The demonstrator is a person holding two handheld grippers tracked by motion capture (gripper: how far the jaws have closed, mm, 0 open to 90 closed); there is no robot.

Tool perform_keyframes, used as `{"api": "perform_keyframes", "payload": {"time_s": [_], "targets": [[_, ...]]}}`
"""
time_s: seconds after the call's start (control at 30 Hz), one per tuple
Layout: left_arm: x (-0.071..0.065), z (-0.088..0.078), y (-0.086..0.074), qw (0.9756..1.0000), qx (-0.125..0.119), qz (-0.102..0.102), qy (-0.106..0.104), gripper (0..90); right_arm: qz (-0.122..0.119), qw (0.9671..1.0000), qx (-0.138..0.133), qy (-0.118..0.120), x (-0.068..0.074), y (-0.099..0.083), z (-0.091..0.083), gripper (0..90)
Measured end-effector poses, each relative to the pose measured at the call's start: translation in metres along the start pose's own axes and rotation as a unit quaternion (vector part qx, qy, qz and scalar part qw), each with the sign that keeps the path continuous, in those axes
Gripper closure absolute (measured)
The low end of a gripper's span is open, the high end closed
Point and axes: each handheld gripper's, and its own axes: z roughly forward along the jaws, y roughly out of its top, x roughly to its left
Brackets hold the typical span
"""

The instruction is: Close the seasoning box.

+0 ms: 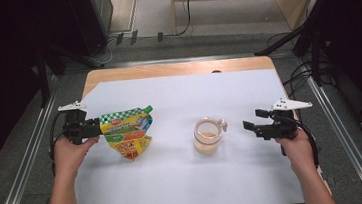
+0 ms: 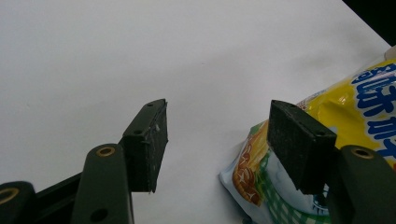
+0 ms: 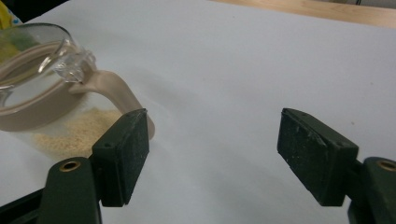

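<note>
Right claw [image 3: 212, 156] agape beside jar [image 1: 207, 136] — empty.

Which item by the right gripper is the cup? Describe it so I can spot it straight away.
On the white sheet covering the table, look just right of centre, ahead of the right gripper. The clear cup stands there with a beige handle and pale grains in its bottom. Its neighbours, the yellow and green pouches, are printed and opaque, far off by the left gripper.

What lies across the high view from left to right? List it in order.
Left gripper → snack pouch → clear jug with beige handle → right gripper.
</note>
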Motion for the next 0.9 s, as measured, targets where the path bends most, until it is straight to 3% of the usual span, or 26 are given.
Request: {"api": "perform_keyframes", "payload": {"time_s": [0.5, 0.9], "targets": [[0.001, 0.001, 0.000, 1.0000, -0.002, -0.002, 0.004, 37.7, 0.045, 0.9982, 0.005, -0.041, -0.028, -0.009, -0.003, 25.5], [0.001, 0.002, 0.000, 1.0000, 0.000, -0.002, 0.003, 37.2, 0.047, 0.9976, 0.011, -0.050, -0.034, -0.011, 0.002, 25.6]]}}
